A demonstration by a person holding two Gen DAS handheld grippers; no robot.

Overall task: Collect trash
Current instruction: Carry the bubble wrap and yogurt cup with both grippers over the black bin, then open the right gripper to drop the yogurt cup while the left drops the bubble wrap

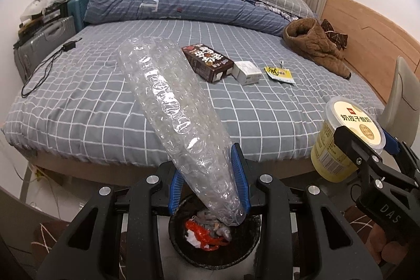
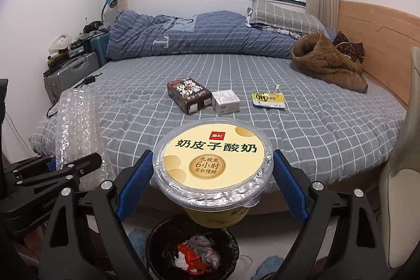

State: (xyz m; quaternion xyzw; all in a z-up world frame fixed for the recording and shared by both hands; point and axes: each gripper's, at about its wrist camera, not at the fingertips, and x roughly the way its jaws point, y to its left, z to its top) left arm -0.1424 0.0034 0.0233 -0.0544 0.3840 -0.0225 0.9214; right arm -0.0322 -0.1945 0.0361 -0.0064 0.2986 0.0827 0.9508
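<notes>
My left gripper (image 1: pixel 210 188) is shut on a long roll of clear bubble wrap (image 1: pixel 170 106), whose lower end hangs over a black trash bin (image 1: pixel 252 240) holding red and white scraps. My right gripper (image 2: pixel 212 190) is shut on a yellow yogurt cup (image 2: pixel 214 162) with a clear lid, held above the same bin (image 2: pixel 157 246). The cup (image 1: pixel 349 138) and the right gripper also show at the right edge of the left wrist view. On the bed lie a brown carton (image 1: pixel 207 62), a small white box (image 1: pixel 246 72) and a yellow sachet (image 1: pixel 279 74).
A bed with a grey checked sheet (image 1: pixel 105 101) fills the view, with a blue duvet (image 1: pixel 170 1) and a brown jacket (image 1: pixel 317 46) at its far side. A black cable (image 1: pixel 44 70) lies near the left edge. Grey suitcase (image 1: pixel 44 41) stands left; a pale chair (image 2: pixel 401 175) right.
</notes>
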